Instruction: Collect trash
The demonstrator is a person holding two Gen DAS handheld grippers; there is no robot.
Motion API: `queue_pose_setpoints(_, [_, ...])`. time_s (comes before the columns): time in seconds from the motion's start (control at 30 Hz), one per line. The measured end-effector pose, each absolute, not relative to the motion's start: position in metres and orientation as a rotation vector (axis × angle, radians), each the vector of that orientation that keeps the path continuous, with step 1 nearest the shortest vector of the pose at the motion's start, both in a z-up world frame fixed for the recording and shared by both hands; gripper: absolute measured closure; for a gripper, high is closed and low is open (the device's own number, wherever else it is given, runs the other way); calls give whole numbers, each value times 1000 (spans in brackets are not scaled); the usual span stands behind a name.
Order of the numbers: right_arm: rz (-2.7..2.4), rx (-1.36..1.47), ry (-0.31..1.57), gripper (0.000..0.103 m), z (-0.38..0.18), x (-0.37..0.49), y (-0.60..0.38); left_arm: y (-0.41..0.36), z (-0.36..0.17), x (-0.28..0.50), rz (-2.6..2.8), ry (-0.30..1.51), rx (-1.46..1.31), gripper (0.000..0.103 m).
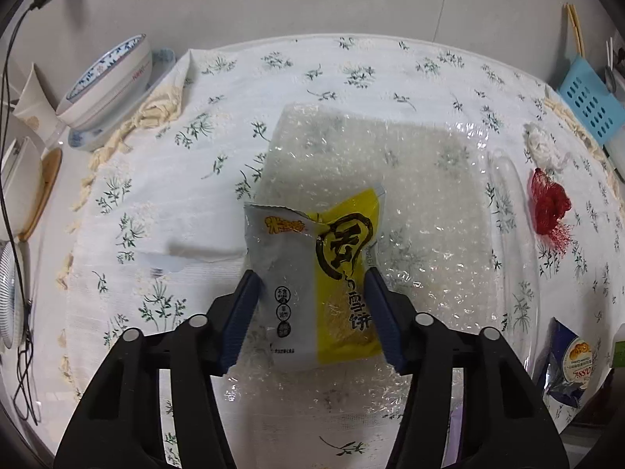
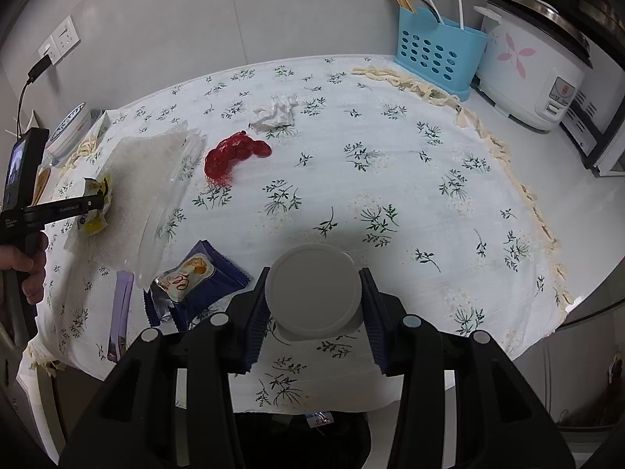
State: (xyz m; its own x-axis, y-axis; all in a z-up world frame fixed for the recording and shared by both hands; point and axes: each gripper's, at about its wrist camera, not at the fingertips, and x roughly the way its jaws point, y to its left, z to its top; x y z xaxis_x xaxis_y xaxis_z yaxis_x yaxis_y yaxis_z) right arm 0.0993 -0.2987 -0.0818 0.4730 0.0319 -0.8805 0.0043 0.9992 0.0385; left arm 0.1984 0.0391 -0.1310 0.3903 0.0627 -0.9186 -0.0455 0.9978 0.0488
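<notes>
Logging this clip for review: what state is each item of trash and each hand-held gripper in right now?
Yellow-and-white snack wrapper: torn open, between the left hand-held gripper pads.
Clear bubble-wrap sheet: flat on the cloth.
Grey round lid: clamped in the right hand-held gripper.
Red mesh net: bunched up.
White tissue: crumpled.
Blue snack wrapper: torn open, crumpled.

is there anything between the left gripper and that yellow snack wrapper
Nothing visible. The left gripper already has the yellow snack wrapper between its open jaws, on top of the bubble wrap. The pads flank it with no other object in the gap.
</notes>
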Motion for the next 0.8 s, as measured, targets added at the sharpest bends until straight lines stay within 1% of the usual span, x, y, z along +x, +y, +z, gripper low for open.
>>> queue_pose_setpoints(0.07, [17,38,1078,62,-82,99,-299,37,-134,200,73,1179,27,55])
queue_pose_setpoints(0.13, [18,38,1077,62,-81,99,-298,36,-136,201,74,1190,30,61])
queue_pose_setpoints(0.17, [19,38,1078,62,-81,99,-298,34,-137,201,72,1196,37,66])
queue_pose_setpoints(0.23, [19,38,1079,62,-82,99,-298,30,-138,201,77,1199,62,71])
queue_pose_setpoints(0.3, [19,40,1081,62,-82,100,-298,27,-138,201,71,1205,62,82])
queue_pose_setpoints(0.47, [22,40,1079,62,-82,100,-296,23,-139,201,80,1208,63,87])
queue_pose_setpoints(0.5, [22,41,1080,62,-82,101,-297,23,-139,201,77,1207,61,90])
queue_pose_setpoints(0.67, [21,43,1082,62,-83,100,-298,21,-135,201,79,1197,63,98])
queue_pose_setpoints(0.8, [22,43,1075,62,-81,100,-300,22,-125,198,76,1177,50,100])
